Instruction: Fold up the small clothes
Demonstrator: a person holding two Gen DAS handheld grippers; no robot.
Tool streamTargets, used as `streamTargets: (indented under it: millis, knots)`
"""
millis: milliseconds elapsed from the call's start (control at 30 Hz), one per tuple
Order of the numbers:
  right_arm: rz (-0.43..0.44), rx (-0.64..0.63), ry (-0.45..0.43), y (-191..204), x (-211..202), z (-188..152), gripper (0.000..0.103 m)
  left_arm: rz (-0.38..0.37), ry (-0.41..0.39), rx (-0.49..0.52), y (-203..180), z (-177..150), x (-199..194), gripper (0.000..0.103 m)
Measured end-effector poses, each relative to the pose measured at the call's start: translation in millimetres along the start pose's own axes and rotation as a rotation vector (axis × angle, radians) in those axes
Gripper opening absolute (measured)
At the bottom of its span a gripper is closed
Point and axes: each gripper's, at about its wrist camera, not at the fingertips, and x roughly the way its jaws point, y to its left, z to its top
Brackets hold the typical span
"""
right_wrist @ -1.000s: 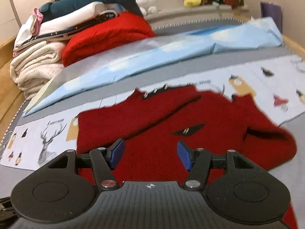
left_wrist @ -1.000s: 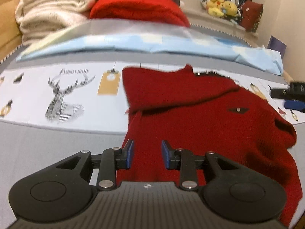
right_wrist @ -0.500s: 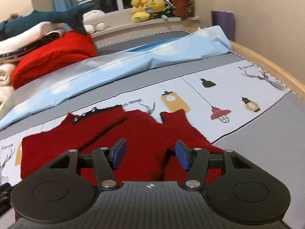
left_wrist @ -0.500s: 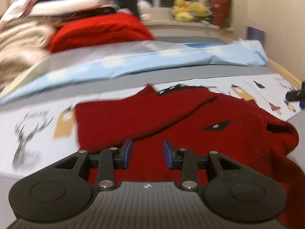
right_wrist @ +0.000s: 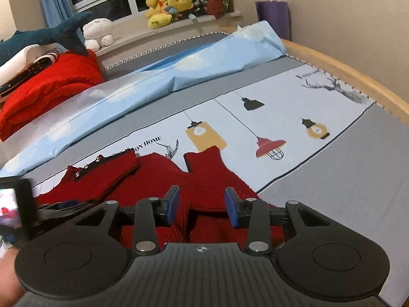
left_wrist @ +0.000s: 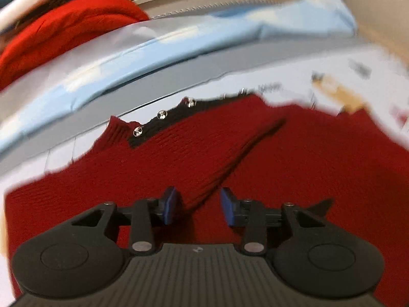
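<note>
A dark red knit sweater [left_wrist: 306, 166] lies flat on the printed bedcover, its black collar with silver studs [left_wrist: 161, 115] at the far left. My left gripper [left_wrist: 199, 209] hovers low over it. The jaws are closing a little around the edge of a folded-over sleeve [left_wrist: 230, 163], and the pads do not press on it. In the right wrist view the sweater [right_wrist: 158, 174] shows a raised fold near its right sleeve [right_wrist: 207, 163]. My right gripper [right_wrist: 202, 209] straddles that fold with its jaws closing and gaps still showing beside both pads.
A bright red folded blanket [right_wrist: 48, 87] and stacked bedding sit far left. A light blue sheet [right_wrist: 179, 71] runs across behind the sweater. Plush toys [right_wrist: 171, 7] line the windowsill. The wooden bed rail [right_wrist: 358, 76] curves along the right. The left device's screen [right_wrist: 12, 204] shows at the left edge.
The left gripper swept right and dropped close over the sweater's folded sleeve. The right gripper moved right toward the other sleeve, and its jaws narrowed.
</note>
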Motion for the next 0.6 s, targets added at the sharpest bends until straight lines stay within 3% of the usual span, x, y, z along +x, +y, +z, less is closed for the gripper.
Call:
streamTargets:
  millis: [33, 100, 200, 333, 400, 500, 600]
  knots:
    - [0.000, -0.005, 0.003, 0.4, 1.4, 0.1, 0.040, 0.013, -0.005, 0.029, 4.8, -2.2, 1.6, 0.012]
    - [-0.001, -0.018, 0.004, 2.3, 3.3, -0.4, 0.041, 0.004, -0.021, -0.001, 28.7, -4.3, -11.8, 0.010]
    - [-0.012, -0.034, 0.007, 5.9, 6.5, -1.2, 0.041, 0.100, -0.082, -0.178, 92.6, -19.5, -69.2, 0.009]
    - [-0.016, -0.083, 0.012, 24.3, 11.0, -6.8, 0.041, 0.196, -0.104, -0.476, 186.1, -75.0, -150.3, 0.009]
    - [0.014, -0.109, 0.009, 39.4, 12.4, -12.7, 0.041, 0.241, -0.115, -0.561, 218.0, -106.4, -174.6, 0.009]
    - [0.058, -0.147, 0.010, 66.5, 14.3, -25.0, 0.041, 0.269, -0.108, -0.619, 249.6, -137.2, -183.0, 0.009]
    - [0.105, -0.185, 0.024, 94.1, 15.7, -39.7, 0.041, 0.233, -0.088, -0.758, 292.8, -152.5, -173.4, 0.008]
